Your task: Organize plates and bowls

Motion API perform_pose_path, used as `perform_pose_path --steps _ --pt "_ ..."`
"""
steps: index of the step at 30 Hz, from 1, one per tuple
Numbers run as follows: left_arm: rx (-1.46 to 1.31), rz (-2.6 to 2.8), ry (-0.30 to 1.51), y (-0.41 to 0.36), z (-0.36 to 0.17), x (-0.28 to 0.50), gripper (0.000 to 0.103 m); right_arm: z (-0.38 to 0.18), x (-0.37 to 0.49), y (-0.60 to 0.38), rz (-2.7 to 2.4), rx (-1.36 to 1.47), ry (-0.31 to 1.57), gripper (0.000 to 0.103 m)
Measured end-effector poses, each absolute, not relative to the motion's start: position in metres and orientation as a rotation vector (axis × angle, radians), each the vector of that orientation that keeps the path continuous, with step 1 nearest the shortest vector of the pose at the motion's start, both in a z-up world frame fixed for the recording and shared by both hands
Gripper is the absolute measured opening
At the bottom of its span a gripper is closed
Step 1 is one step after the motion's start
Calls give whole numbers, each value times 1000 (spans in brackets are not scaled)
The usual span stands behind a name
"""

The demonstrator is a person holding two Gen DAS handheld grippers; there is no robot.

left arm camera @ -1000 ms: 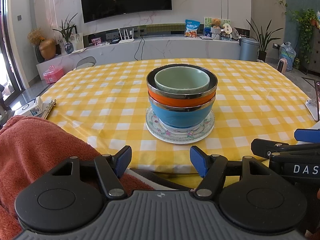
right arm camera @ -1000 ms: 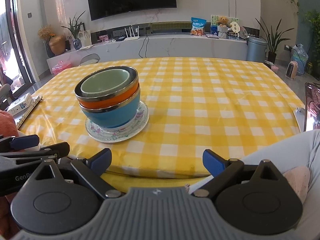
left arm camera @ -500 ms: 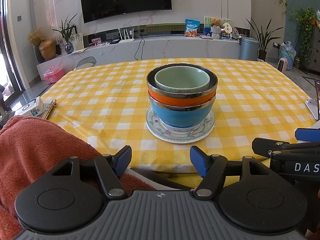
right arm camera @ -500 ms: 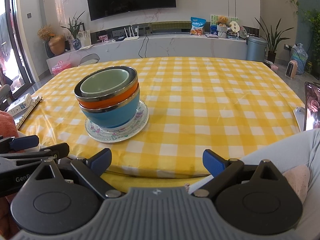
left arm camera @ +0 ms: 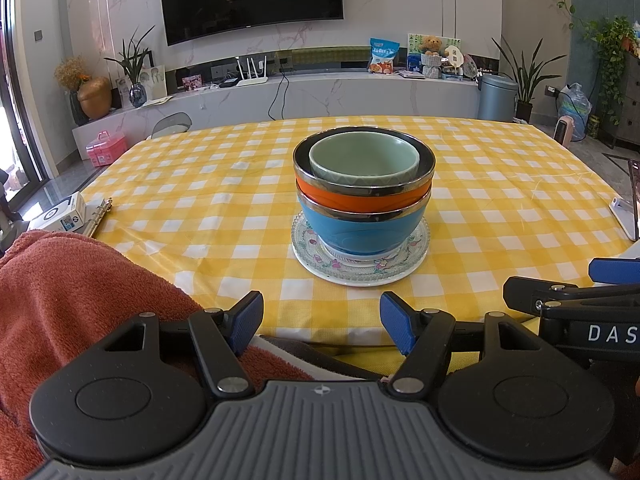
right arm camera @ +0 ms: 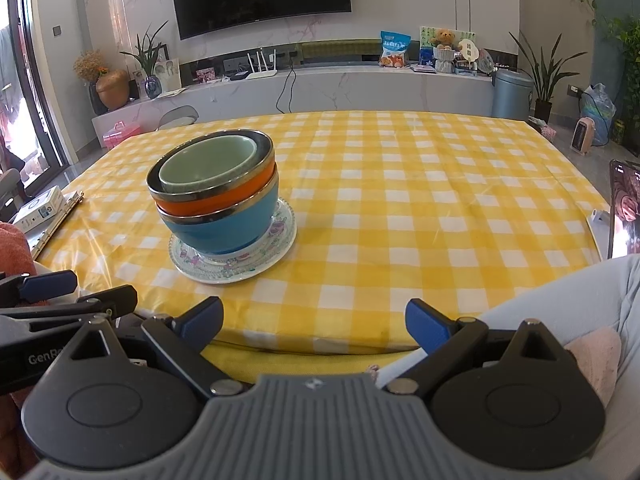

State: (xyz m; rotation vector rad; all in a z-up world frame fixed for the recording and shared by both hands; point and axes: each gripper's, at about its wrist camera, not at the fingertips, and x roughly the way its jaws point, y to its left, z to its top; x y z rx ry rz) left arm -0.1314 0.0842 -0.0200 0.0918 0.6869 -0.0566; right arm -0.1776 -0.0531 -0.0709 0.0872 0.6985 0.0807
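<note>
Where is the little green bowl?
The green bowl sits on top of the stack, inside the orange bowl, mid-table in the left view.

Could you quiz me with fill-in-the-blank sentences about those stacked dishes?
1. The pale green bowl nests inside the ____ bowl.
2. The blue bowl stands on a flowered ____.
3. Both tongs, left and right, are ____ and hold nothing.
4. The tablecloth is checked white and ____.

Missing words: orange; plate; open; yellow

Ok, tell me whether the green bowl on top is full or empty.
Empty: the green bowl shows its bare inner wall in both wrist views, nothing inside.
</note>
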Motion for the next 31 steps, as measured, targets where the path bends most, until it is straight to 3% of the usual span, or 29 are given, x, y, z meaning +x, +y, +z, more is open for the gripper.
perform_pose_path --steps 31 --pt "80 -62 684 87 -22 -131 78 -77 -174 -55 55 111 722 96"
